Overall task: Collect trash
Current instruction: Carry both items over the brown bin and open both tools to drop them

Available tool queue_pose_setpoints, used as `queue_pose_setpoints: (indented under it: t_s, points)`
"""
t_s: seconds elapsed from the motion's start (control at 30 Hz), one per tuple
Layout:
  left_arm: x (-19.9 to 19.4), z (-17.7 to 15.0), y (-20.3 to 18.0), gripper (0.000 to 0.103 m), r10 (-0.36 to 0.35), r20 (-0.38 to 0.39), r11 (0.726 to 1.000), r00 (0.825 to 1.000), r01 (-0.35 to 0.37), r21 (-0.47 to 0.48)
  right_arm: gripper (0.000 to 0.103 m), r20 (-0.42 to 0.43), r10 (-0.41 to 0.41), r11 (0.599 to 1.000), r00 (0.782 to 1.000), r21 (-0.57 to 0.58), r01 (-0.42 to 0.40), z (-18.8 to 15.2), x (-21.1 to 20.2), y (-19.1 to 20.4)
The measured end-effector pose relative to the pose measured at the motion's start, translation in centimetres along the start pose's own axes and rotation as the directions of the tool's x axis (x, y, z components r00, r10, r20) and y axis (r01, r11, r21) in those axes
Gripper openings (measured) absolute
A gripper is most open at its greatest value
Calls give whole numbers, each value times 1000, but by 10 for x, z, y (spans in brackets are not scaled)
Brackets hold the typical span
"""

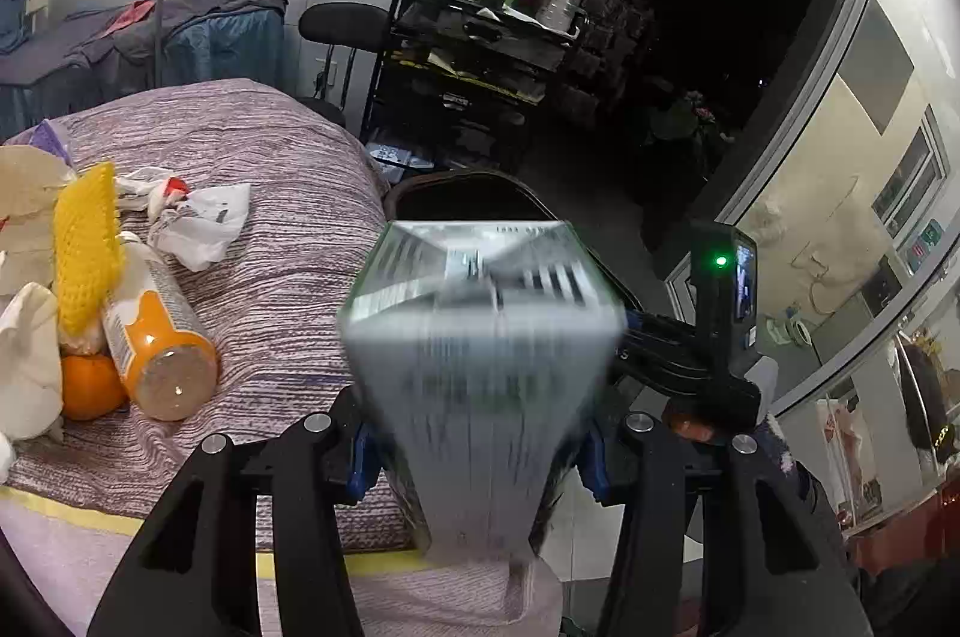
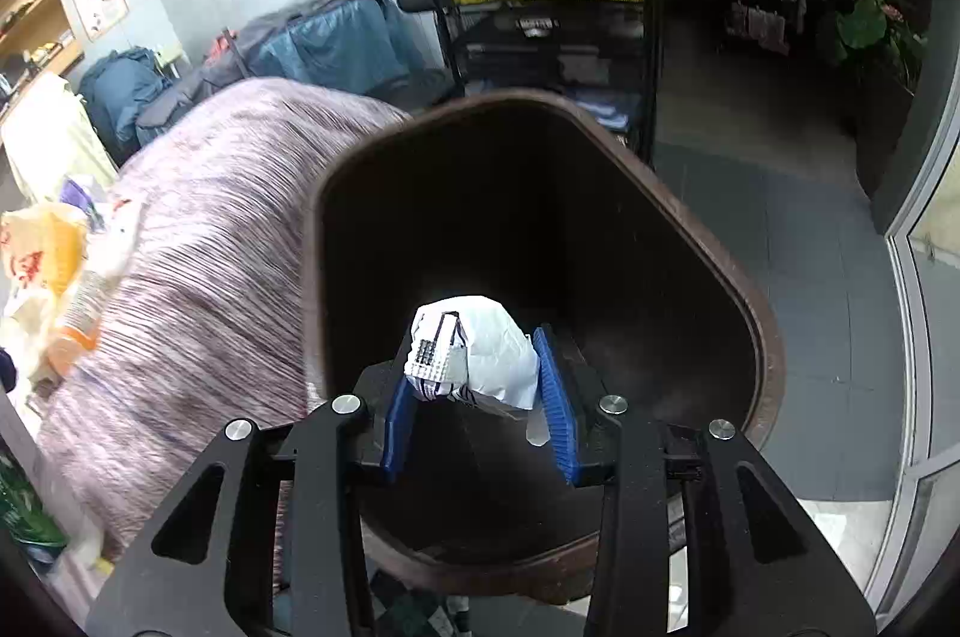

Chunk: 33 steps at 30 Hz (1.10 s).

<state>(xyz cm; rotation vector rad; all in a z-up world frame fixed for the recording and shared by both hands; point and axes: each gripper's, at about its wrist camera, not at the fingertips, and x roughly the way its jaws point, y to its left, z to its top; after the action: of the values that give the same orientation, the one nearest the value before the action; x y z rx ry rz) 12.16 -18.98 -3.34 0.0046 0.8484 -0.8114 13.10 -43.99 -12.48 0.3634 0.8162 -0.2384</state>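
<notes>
My left gripper (image 1: 480,457) is shut on a grey-white carton box (image 1: 480,337), blurred by motion, held over the bed edge toward the dark bin (image 1: 468,199). My right gripper (image 2: 480,397) is shut on a crumpled white paper wad (image 2: 480,349) and holds it over the mouth of the brown bin (image 2: 744,289). On the striped bed cover (image 1: 270,247) lie crumpled white wrappers (image 1: 198,217), an orange-capped bottle (image 1: 156,331), a yellow mesh sponge (image 1: 87,241) and an orange (image 1: 90,385). The right gripper's body (image 1: 720,289) shows beside the box.
A black wire trolley (image 1: 468,55) with several bottles stands behind the bin, with a black stool (image 1: 342,25) beside it. A glass partition (image 1: 852,157) runs along the right. Piled clothes (image 2: 324,31) lie against the back wall.
</notes>
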Motion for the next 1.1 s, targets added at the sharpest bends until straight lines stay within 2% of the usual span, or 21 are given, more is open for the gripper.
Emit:
queue_pose_setpoints:
  t_s: [0.13,0.23,0.3,0.37,0.7,0.93,1.1]
  points:
    - [13,4,-6,49,-3,-20,1000,1000,3,11,38,-31,-8,1000,999,11,8,-6,15,-3]
    - [20,7,-8,49,-2,-35,1000,999,3,12,47,-34,-10,1000,999,15,10,-9,20,-2]
    - [24,8,-9,49,-1,-42,1000,999,2,15,62,-28,-6,1000,1000,18,7,-8,23,-3]
    - [25,8,-11,49,-1,-48,1000,999,2,17,66,-12,-22,1000,1000,21,22,-7,21,-3]
    - [39,23,-20,49,-27,-62,999,998,28,16,73,109,-53,997,993,55,47,-6,-22,-12]
    - [64,44,-29,49,-53,-84,999,995,54,3,73,201,-111,989,973,122,88,-1,-59,-35]
    - [89,59,-38,49,-54,-121,999,991,54,-3,73,221,-150,979,964,169,114,-1,-74,-54]
